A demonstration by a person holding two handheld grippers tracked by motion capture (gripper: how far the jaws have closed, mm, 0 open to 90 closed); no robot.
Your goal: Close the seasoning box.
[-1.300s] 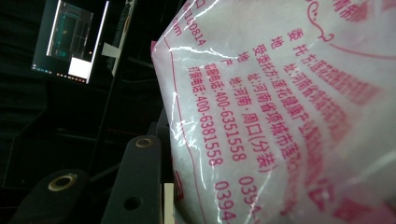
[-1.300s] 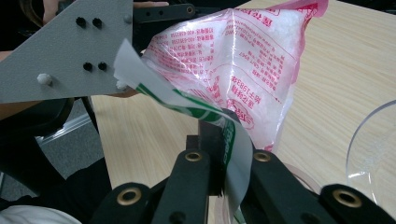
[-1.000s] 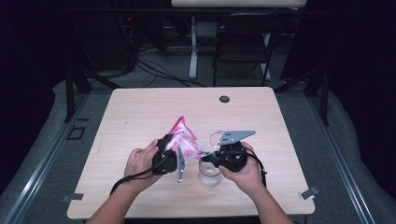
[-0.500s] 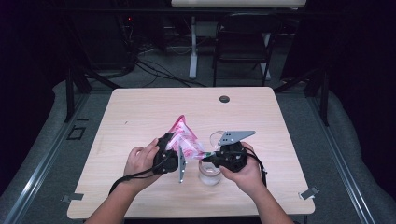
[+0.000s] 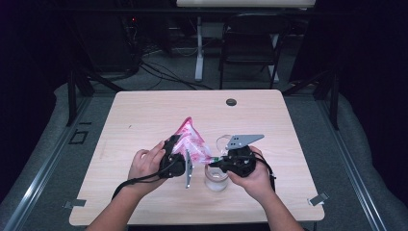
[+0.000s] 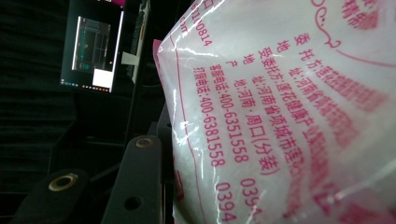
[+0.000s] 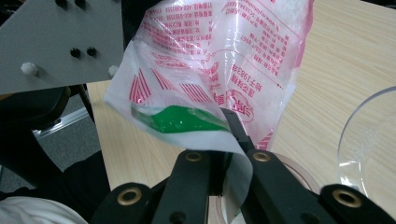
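Bag work is under way near the front of the table: we hold a pink-printed clear bag of white grains in the air between both tools, above a clear cup. Our left gripper has its jaws part-way closed around the full body of the bag, carrying the weight; in the left gripper view the bag presses against the one jaw we can see. Our right gripper is clamped tight on the bag's lower corner, and in the right gripper view its jaws pinch the thin film by a green patch. We judge this split is deliberate: one tool bears the load, the other steers the corner over the cup so the grains can fall in. A clear bowl sits just beside, a few grains in it.

From above, the bag's long axis slopes down toward us and to the right, with its far tip highest and the pinched corner lowest, pointing at the cup. Whether the corner is cut open we cannot tell.
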